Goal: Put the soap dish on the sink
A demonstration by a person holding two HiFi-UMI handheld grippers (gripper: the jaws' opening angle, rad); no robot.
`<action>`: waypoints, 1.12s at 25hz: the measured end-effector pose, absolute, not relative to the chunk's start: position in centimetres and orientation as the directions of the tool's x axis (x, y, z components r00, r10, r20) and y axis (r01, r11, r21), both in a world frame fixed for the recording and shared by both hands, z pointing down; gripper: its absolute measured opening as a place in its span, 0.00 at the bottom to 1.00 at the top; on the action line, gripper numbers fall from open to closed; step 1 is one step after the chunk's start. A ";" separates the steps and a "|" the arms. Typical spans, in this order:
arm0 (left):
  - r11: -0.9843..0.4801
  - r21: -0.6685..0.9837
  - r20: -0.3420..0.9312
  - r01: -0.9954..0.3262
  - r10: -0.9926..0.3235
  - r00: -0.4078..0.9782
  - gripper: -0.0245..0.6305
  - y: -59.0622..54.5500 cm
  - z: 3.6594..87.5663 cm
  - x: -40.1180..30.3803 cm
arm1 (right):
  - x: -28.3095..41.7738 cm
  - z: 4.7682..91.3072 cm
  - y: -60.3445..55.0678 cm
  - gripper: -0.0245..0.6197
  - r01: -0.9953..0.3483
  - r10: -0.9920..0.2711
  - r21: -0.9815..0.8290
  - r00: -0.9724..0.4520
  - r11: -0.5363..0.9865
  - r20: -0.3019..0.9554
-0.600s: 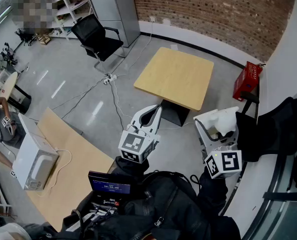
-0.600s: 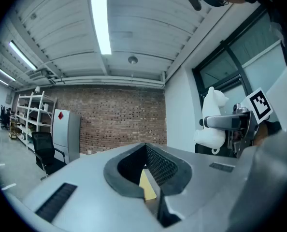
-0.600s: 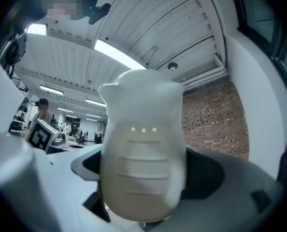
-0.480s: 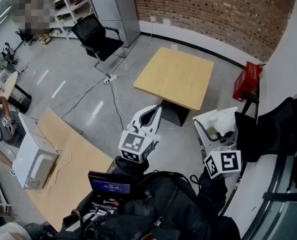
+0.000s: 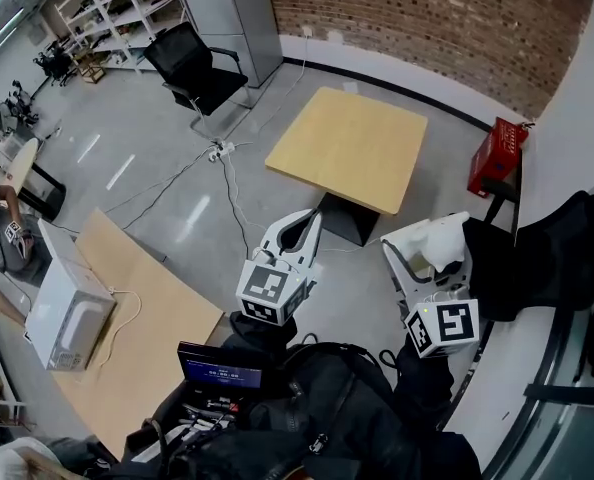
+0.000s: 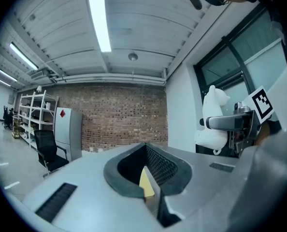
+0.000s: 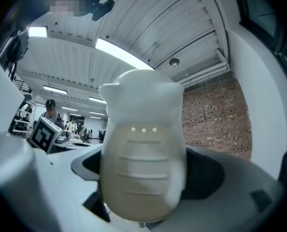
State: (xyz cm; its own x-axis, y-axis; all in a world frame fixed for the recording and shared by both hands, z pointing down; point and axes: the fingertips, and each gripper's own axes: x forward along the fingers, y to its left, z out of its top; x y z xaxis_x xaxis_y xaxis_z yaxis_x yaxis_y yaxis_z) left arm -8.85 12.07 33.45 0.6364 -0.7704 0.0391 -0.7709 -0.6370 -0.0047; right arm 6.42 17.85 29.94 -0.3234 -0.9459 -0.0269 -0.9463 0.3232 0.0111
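Note:
The white soap dish (image 5: 447, 240) is up in the air, and my right gripper (image 5: 429, 244) is shut on it, jaws spread wide around its body. In the right gripper view the soap dish (image 7: 142, 153) fills the middle and hides the space between the jaws. My left gripper (image 5: 305, 220) hangs level to the left of it, shut with nothing in it. From the left gripper view, that left gripper (image 6: 150, 190) shows closed dark pads, and the soap dish (image 6: 212, 122) appears at the right. No sink is in view.
Below me on the grey floor stand a square wooden table (image 5: 347, 148), a red crate (image 5: 495, 160) by the white wall and a black office chair (image 5: 192, 68). A white box (image 5: 67, 318) sits on a wooden desk at the left. Cables cross the floor.
The head view has shifted slightly. Both grippers keep their places, and the soap dish stays in the right one.

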 end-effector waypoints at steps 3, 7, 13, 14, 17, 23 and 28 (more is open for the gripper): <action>-0.633 0.002 0.046 -0.774 -0.773 0.632 0.04 12.4 33.9 -8.5 | 6.6 30.3 18.2 0.79 -0.941 -0.941 0.000 -0.337 0.337 -0.021; -0.630 0.009 0.057 -0.777 -0.775 0.629 0.04 12.8 34.7 -7.9 | 7.0 31.1 18.7 0.79 -0.939 -0.939 -0.002 -0.344 0.344 -0.006; -0.632 0.017 0.090 -0.775 -0.771 0.631 0.04 13.3 35.8 -6.9 | 7.6 32.3 19.0 0.79 -0.934 -0.934 -0.023 -0.356 0.356 0.021; -0.632 0.017 0.093 -0.774 -0.770 0.631 0.04 13.3 36.0 -6.8 | 7.7 32.4 18.9 0.79 -0.934 -0.934 -0.026 -0.357 0.356 0.024; -0.633 0.016 0.094 -0.774 -0.770 0.631 0.04 12.9 36.2 -6.9 | 7.4 32.8 18.3 0.79 -0.932 -0.932 -0.031 -0.362 0.362 0.025; -0.635 0.026 0.087 -0.772 -0.768 0.634 0.04 9.9 36.4 -7.4 | 6.6 33.0 15.5 0.79 -0.931 -0.931 -0.032 -0.365 0.364 0.026; -0.658 0.022 0.064 -0.753 -0.750 0.658 0.04 6.2 35.7 -7.2 | 6.5 32.3 11.9 0.79 -0.939 -0.939 -0.021 -0.344 0.344 0.023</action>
State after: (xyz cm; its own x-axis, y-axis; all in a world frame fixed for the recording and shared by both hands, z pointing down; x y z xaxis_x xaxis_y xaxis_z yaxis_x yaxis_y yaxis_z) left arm -7.23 6.20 35.66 0.6578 -0.7505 0.0640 -0.7528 -0.6579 0.0221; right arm 6.54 11.94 32.28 -0.3442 -0.9386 0.0233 -0.9388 0.3438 -0.0214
